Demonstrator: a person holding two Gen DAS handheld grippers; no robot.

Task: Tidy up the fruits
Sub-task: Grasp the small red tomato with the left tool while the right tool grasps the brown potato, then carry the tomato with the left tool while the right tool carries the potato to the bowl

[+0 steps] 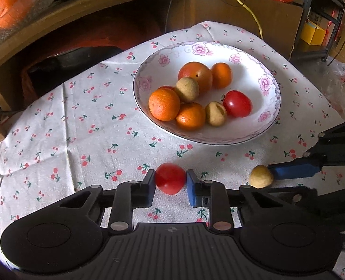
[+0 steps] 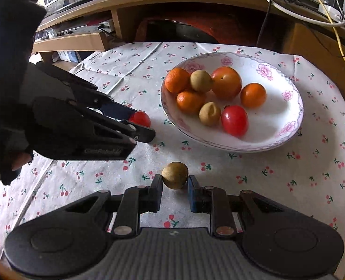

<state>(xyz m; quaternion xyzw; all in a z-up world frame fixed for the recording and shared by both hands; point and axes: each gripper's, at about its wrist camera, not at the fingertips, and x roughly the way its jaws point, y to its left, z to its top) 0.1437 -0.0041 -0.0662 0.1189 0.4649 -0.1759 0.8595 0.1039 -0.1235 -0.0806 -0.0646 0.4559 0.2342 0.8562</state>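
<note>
My left gripper point(image 1: 170, 180) is shut on a small red tomato point(image 1: 170, 178) just above the cherry-print cloth, in front of the flowered white plate point(image 1: 268, 86). From the right wrist view the same tomato point(image 2: 140, 119) shows pinched at the left gripper's tips. My right gripper point(image 2: 175, 179) is shut on a tan longan point(image 2: 175, 174); the left wrist view shows that longan point(image 1: 261, 176) against a blue pad. The plate point(image 2: 286, 116) holds several oranges, two longans and a red tomato point(image 2: 234, 120).
A wooden desk point(image 1: 55, 28) with cables and a glass bowl of oranges point(image 1: 6, 7) stands behind the table. A gloved hand point(image 2: 6, 158) holds the left gripper. A black chair seat point(image 1: 69, 63) sits beyond the table's far left edge.
</note>
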